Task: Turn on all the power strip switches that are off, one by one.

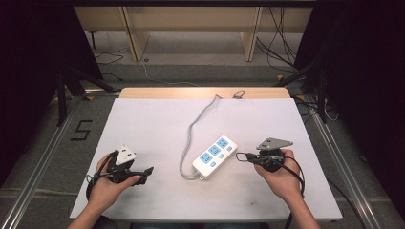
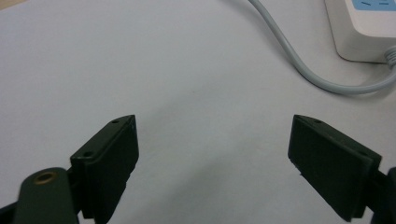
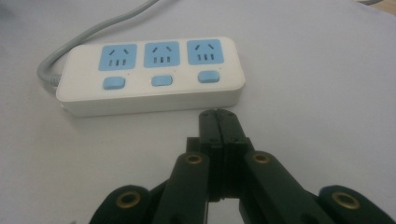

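Note:
A white power strip (image 1: 215, 156) with three blue sockets and three blue switches lies at the table's middle, turned diagonally. Its grey cable (image 1: 191, 129) loops from the near end up to the far edge. My right gripper (image 1: 239, 156) is shut with nothing in it, its tip just right of the strip. In the right gripper view the closed jaws (image 3: 218, 116) point at the strip's long side (image 3: 149, 95), a short gap away. My left gripper (image 1: 145, 171) rests at the near left, open wide (image 2: 215, 154) over bare table, with the cable (image 2: 299, 65) and the strip's corner (image 2: 364, 28) ahead.
A white sheet covers the table (image 1: 153, 124), with a wooden strip (image 1: 200, 93) along the far edge. A "5" mark (image 1: 81, 130) is on the floor at the left. Metal rails, dark stands and loose cables surround the table.

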The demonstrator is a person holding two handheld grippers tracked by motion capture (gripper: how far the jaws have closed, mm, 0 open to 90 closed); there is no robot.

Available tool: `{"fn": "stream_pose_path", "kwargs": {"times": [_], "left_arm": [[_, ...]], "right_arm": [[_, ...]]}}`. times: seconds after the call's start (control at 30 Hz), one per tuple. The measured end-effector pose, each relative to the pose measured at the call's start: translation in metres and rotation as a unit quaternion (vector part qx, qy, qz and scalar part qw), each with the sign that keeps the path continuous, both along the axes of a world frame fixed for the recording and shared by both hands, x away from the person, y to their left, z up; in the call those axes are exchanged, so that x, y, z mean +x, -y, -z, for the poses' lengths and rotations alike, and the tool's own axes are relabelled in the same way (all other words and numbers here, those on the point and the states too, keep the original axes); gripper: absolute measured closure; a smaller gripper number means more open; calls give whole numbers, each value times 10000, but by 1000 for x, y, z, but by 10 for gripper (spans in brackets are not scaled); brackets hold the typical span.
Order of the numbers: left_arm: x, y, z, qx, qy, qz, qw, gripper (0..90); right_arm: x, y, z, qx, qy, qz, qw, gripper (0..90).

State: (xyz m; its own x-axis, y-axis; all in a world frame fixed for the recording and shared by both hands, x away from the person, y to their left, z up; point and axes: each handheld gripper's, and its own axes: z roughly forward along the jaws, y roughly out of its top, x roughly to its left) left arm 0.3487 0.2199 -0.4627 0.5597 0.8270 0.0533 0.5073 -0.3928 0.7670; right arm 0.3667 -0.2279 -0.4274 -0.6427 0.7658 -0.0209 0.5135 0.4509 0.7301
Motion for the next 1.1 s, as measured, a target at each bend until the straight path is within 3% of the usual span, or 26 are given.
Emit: {"fn": "stream_pose_path", "kwargs": {"times": [0.33, 1.1], "left_arm": [[0, -1, 0, 74, 24, 33, 10000, 159], [0, 1, 0, 74, 39, 17, 10000, 159]], "right_arm": [[13, -13, -2, -41, -380, -115, 9992, 900], [42, -58, -13, -384, -864, -512, 9942, 900]]}}
